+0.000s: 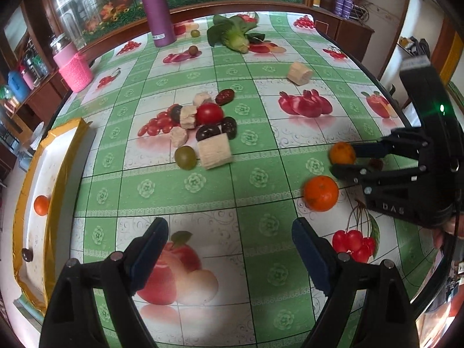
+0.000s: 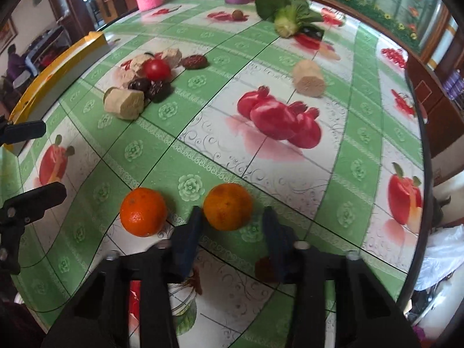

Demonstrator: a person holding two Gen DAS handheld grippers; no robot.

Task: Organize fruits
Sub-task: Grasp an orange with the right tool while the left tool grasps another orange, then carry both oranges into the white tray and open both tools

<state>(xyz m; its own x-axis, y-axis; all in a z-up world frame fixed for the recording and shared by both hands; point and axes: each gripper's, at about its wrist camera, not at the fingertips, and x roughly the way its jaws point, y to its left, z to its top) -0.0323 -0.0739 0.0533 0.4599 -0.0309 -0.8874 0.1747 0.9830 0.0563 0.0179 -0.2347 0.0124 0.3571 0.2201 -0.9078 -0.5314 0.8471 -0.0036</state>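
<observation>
Oranges are being seen at the near side of the table [image 2: 290,174], two of them, side by side but apart. The right gripper [image 2: 232,211] is being pointed down at one orange [image 2: 227,210]. That orange is being kept between the two blue fingers [image 2: 188,235]. One finger is touching it, and a little gap is being left on the other side, so it is not being squeezed. The other orange [image 2: 143,211] is being left alone just beside it.

The left gripper [image 1: 230,226] is being held wide apart over the green cloth, and nothing is being held in it.

A heap of food is being shown in the middle of the table: a red tomato [image 1: 209,113], a green grape [image 1: 185,157], pale blocks [image 1: 216,150] and dark dates [image 1: 208,132]. One more pale block [image 1: 299,73] is being left by itself farther back.

A white tray [image 1: 66,133] with a yellow edge is being seen at the left side. A small orange fruit [image 1: 40,205] and a dark fruit [image 1: 27,254] are being kept in it.

A leafy green vegetable [image 1: 232,33] and a purple bottle [image 1: 158,11] are being seen at the far end.
</observation>
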